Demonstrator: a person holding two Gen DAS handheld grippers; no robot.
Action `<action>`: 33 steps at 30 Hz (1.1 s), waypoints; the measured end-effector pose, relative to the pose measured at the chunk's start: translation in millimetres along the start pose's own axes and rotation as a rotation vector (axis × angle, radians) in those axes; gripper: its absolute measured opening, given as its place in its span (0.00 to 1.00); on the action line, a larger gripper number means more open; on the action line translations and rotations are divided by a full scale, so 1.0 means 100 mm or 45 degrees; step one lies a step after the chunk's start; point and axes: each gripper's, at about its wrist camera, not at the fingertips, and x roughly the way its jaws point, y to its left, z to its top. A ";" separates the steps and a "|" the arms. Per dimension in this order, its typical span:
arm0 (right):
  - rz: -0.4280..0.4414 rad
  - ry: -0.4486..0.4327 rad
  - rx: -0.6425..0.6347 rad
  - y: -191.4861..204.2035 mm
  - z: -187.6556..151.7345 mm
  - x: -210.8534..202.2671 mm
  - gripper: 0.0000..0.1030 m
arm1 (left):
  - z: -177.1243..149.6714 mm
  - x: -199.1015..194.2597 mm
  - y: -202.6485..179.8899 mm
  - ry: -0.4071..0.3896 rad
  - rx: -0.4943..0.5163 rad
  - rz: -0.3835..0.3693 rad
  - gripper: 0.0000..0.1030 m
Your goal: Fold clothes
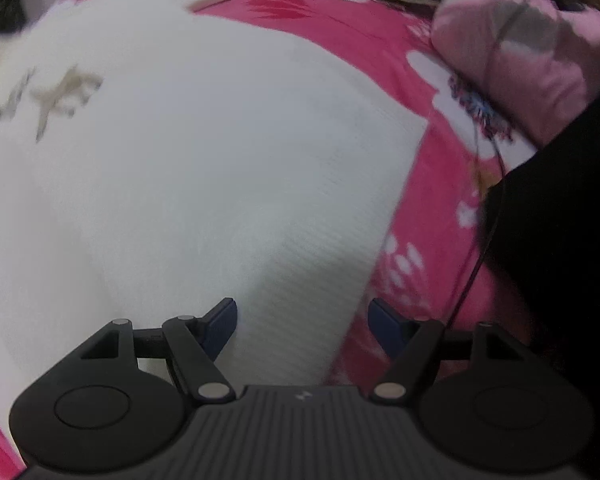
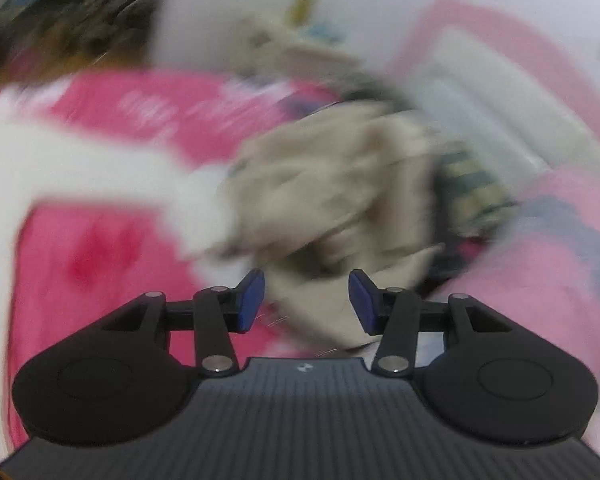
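Pink patterned bedding (image 1: 440, 184) carried a white garment (image 1: 188, 168) lying flat, seemingly folded. Beyond, a beige heap (image 2: 332, 188) looked unfolded. The left gripper (image 1: 302, 316) hovered wide and empty above the white cloth; the right gripper (image 2: 306, 300) stood part-open, holding nothing.

Blurred beige garment (image 2: 332, 184) beyond parted right claw (image 2: 306, 300), on pink bedding (image 2: 100, 256).

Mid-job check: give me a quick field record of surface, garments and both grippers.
surface: pink patterned bedsheet
white garment: spread flat on the sheet
beige garment: crumpled, blurred
pink garment: bunched at far right
left gripper: open over the white garment's edge, holding nothing
right gripper: open, pointed at the beige garment; contact unclear
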 end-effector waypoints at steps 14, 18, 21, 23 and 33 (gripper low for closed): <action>1.038 0.579 0.113 1.37 -0.33 0.63 0.44 | 0.06 0.20 -0.76 -0.084 0.285 0.113 0.65; 1.093 0.741 0.230 1.37 -0.44 0.79 0.42 | -0.01 0.34 -0.92 -0.081 0.401 0.251 0.58; 1.128 0.794 0.243 1.36 -0.45 0.85 0.38 | -0.03 0.39 -0.95 -0.104 0.413 0.287 0.57; 1.147 0.834 0.210 1.40 -0.47 0.86 0.38 | -0.02 0.42 -0.96 -0.112 0.406 0.299 0.56; 1.131 0.791 0.130 1.41 -0.49 0.77 0.07 | 0.03 0.38 -0.87 -0.140 0.282 0.299 0.11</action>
